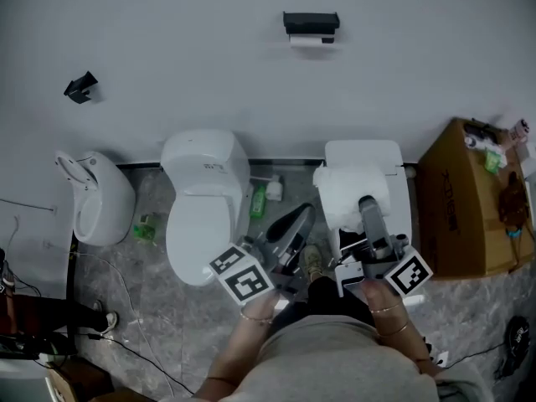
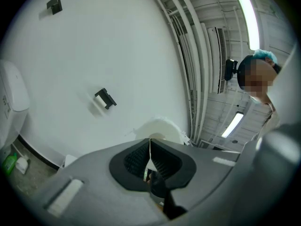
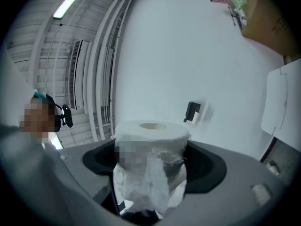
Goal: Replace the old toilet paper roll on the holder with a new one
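White paper roll (image 3: 151,132): soft, light, crushable | your right claw (image 3: 153,166) clasps its sides, so squeeze gently | left claw (image 2: 149,160) closed, empty

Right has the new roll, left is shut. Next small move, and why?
Probably move the left gripper up toward the wall holder and open its jaws: they are together and empty, the holder looks some way off, and the right gripper is shut on the new roll.

New roll (image 3: 151,140): white, full, upright, ragged loose sheet hanging — clamped between jaws, 3 o'clock in head view.
Holder (image 1: 311,23): black, wall-mounted, 12 o'clock.
Old roll (image 1: 311,39): thin, white — under holder.
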Motion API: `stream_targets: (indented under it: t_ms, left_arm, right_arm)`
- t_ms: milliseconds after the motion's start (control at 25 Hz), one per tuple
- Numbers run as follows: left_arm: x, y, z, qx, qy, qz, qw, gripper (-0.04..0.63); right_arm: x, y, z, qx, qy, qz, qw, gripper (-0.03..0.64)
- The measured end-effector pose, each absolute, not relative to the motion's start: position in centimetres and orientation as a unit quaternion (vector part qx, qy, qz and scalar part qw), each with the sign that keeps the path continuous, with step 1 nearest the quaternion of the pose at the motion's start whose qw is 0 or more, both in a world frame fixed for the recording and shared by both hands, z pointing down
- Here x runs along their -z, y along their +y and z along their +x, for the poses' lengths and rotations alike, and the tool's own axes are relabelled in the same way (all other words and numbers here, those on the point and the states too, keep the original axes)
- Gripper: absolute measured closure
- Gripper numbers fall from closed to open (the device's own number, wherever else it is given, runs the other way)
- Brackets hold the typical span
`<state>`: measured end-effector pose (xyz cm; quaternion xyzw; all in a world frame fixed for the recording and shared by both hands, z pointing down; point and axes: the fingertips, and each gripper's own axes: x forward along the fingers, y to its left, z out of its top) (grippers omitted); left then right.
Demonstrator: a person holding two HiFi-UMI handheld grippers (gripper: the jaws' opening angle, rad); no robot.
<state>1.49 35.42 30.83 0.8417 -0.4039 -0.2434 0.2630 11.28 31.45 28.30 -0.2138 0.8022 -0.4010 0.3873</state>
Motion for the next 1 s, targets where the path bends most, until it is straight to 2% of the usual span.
stream_targets:
  t_ms: [520, 1000]
  left_arm:
    - [-28.8, 20.3, -2.8, 0.247, -0.421, 0.84, 0.238, 0.588]
    - [-30.0, 9.2, -3.4, 0.246, -0.412, 0.838, 0.261, 0.588]
  right_arm:
    - [-25.6, 15.9, 6.8, 0.394, 0.808, -0.185, 0.397, 0.198]
    - [-26.8, 5.5, 5.8, 0.403, 0.805, -0.197, 0.388, 0.198]
